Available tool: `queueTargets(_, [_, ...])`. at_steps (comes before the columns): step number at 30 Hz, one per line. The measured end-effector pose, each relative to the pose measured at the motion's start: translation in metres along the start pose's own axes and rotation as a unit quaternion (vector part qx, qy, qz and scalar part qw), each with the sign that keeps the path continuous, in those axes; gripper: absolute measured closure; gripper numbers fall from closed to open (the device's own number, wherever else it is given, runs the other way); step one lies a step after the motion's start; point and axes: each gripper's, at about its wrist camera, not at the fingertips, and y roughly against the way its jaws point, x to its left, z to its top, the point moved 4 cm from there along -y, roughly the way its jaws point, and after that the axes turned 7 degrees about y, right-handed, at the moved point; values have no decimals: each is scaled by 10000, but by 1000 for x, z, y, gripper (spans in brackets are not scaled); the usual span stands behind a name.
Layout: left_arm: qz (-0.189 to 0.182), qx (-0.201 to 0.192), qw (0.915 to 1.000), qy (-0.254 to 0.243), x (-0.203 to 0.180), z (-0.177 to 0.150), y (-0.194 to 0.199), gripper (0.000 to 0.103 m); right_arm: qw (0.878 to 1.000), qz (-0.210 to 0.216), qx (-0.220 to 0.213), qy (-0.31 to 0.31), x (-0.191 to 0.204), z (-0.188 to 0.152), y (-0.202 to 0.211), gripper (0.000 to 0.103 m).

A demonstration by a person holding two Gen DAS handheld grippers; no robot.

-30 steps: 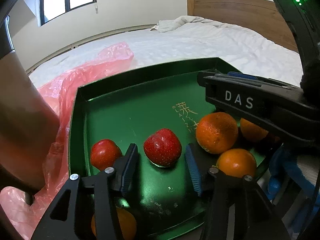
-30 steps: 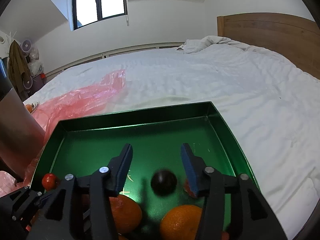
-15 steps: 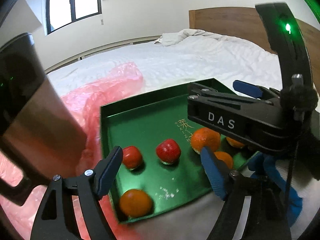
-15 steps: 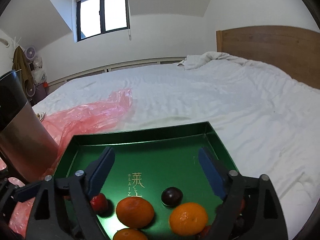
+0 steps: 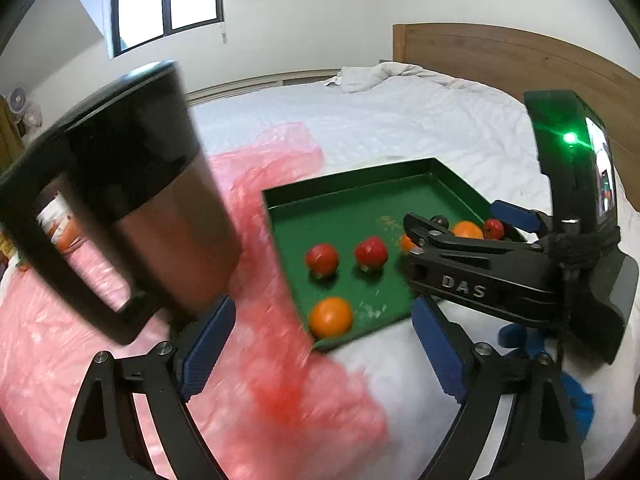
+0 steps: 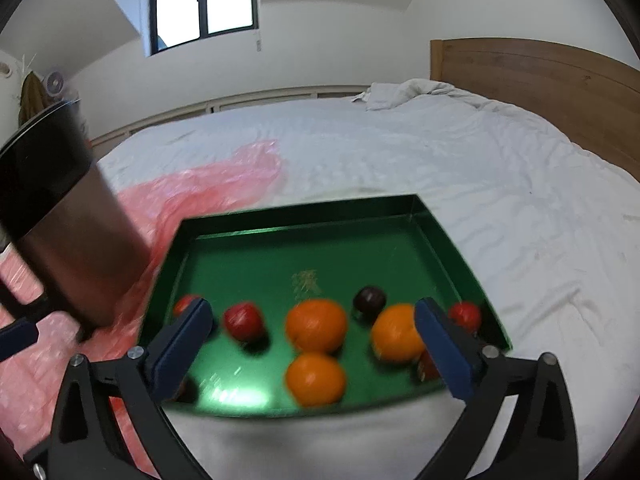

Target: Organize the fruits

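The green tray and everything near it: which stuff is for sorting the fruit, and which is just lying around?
For the job: green tray, oranges, red fruits, dark plum.

Just lying about: pink plastic bag, metal mug, white bedsheet, crumpled blanket.

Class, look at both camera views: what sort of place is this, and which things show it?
Most likely a bedroom: a large bed with white bedding, a wooden headboard and a window.

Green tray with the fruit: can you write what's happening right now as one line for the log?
left claw: open, jaws just widened, empty | right claw: open, empty | green tray: on bed, oranges, red fruit, dark plum inside
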Motion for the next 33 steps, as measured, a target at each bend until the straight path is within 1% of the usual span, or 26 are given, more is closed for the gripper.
queueTargets(3, [133,-44,9999,50,16,-3,18,14,9998,13,-3,184,16,-1,19,0])
queueTargets(6, [239,-11,9995,201,34,-6,34,13,9993,46,12,361,33,-1,38,0])
queueTargets(12, [526,11,9976,456,73,-16,62,13,9984,138,124,525,65,-7,69,0])
queueTargets(17, [773,7,9953,592,108,-28,84,12,9983,387,208,375,86,-15,95,0])
queueTargets(19, [774,7,9949,649,117,-31,90,12,9982,400,209,394,96,-19,106,0])
queueTargets(24, [819,-228,9932,791,142,-34,114,12,9976,466,64,512,120,-19,134,0])
queueTargets(28, [799,-318,9922,908,158,-38,128,12,9968,377,-164,685,139,-18,155,0])
queueTargets(31, [878,-323,9915,908,167,-42,136,11,9953,219,-358,869,151,-18,170,0])
queueTargets(33, [915,-353,9906,956,174,-46,142,7,9932,51,-501,1047,160,-19,179,0])
